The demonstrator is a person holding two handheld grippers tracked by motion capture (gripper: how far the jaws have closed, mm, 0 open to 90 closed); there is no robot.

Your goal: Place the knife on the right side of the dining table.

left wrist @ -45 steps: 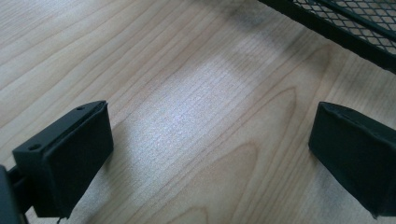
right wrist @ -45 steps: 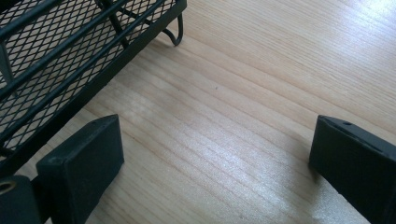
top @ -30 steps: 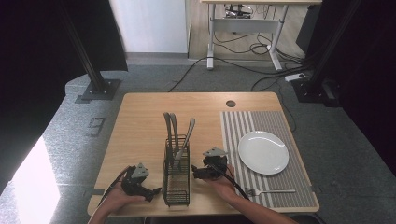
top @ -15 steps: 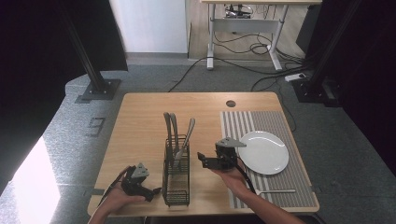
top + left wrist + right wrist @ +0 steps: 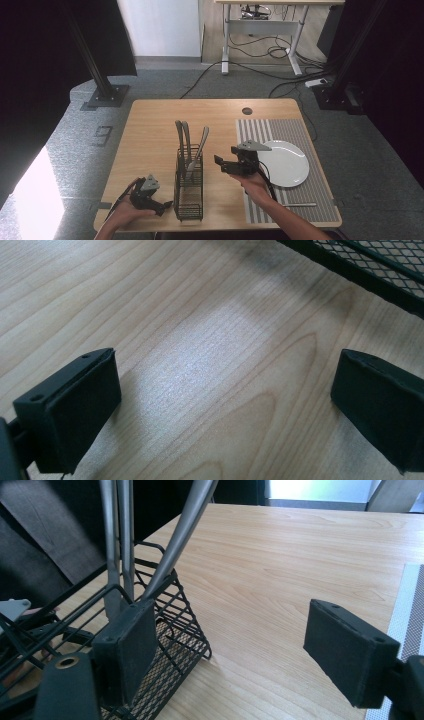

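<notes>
At the left, the left hand-held gripper (image 5: pixel 162 206) rests low on the wooden surface (image 5: pixel 150 135), just to the left of the black wire caddy (image 5: pixel 189 192); its jaws stand wide apart with nothing but bare wood between them, so it is released and seems to be waiting or steadying beside the caddy's base. Three pieces of metal cutlery (image 5: pixel 190 142) stand upright in the caddy's far end, handles up, leaning slightly. To the right of the caddy, the right hand-held gripper (image 5: pixel 224 165) is lifted off the surface and points left toward those handles; its jaws have just been closing but still gape, and nothing lies between them. In the right gripper view the handles (image 5: pixel 150 540) rise just ahead and to its left. Behind it lie a striped placemat (image 5: pixel 300 195), a white plate (image 5: pixel 285 162) and one utensil (image 5: pixel 297 204) already laid on the mat. The step in hand looks like reaching for the next piece; the next move calls for carrying the jaws around one handle, pinching it and lifting straight up.
</notes>
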